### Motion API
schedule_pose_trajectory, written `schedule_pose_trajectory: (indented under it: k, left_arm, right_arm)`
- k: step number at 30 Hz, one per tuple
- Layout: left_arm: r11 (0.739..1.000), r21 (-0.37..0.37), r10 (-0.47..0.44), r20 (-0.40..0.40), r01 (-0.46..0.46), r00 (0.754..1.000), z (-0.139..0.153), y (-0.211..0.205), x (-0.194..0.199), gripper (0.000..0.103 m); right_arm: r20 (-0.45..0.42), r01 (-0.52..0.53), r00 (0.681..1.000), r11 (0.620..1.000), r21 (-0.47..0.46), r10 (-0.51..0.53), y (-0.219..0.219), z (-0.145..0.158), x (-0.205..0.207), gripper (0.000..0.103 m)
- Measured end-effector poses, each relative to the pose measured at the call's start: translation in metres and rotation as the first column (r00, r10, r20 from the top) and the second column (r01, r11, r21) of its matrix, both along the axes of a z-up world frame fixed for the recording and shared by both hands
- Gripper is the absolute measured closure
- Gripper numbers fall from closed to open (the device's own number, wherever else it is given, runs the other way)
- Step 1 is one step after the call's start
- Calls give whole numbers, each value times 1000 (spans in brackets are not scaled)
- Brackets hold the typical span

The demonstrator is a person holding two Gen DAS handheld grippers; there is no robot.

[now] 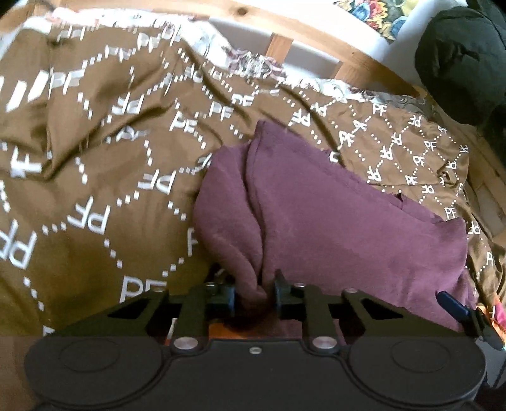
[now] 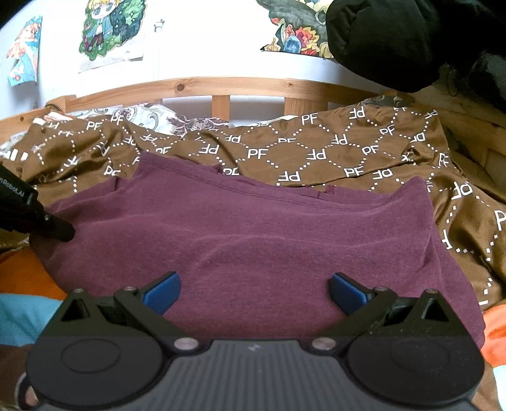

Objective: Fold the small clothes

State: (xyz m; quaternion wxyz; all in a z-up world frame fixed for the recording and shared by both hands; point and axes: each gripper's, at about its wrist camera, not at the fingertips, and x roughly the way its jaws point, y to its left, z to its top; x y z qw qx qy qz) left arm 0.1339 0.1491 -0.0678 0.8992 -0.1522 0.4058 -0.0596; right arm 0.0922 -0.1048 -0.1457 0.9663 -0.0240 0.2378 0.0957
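While the left wrist view is filled by the left gripper (image 1: 254,292), its jaws drawn close and clamped on a bunched fold of the maroon garment (image 1: 332,221), the right wrist view shows that same gripper only as a black tip (image 2: 60,229) resting at the garment's left edge. The right gripper (image 2: 254,289) is seen with its blue-padded fingers (image 2: 163,289) spread wide apart above the cloth, nothing being held between them. In the left view only one blue pad of it (image 1: 450,303) is caught at the right margin.

The maroon garment (image 2: 237,237) is laid on a bed, over a brown cover (image 2: 316,148) printed with white dotted diamonds and "PF" letters. The garment is of soft, matte knit; a stitched hem line is noted along its far edge. The cover is smoother, slightly glossy and creased. A pine bed rail (image 2: 221,88) with upright slats is seen behind, and posters (image 2: 110,28) on a white wall appear in the right view alone.

A dark padded mass (image 2: 395,41) at upper right is cut off and cannot be identified. Orange and blue fabrics (image 2: 25,284) at the lower margins are partly hidden. The left view is blurred on its left side.
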Motion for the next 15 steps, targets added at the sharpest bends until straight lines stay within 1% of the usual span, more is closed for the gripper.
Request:
schedule_pose_trajectory:
  k: [5,7,9,12,15]
  left_arm:
    - [999,34,-25,30,24,999,30,-17,0,84]
    - [997,60,-52,43,50,998,44,-28,2,85]
    - [992,97,-92,68,85,993,60,-44,3,86]
    - [976,159,-172,124,152,977,86,-77,2,86]
    - [956,175,-261,142,235,955,101,-114,4,88]
  right_arm:
    - [-27,10,1000,998,65,-8,-18,14,-2,0]
    - [-12,9,1000,997,78,-8,-32,25,-8,0]
    - [8,21,1000,997,71,-21,-47,34,-13,0]
    - [10,73,997,996,42,-74,-71,47,-15,0]
    - [0,126,992,990,70,-126,-98,57,-13,0]
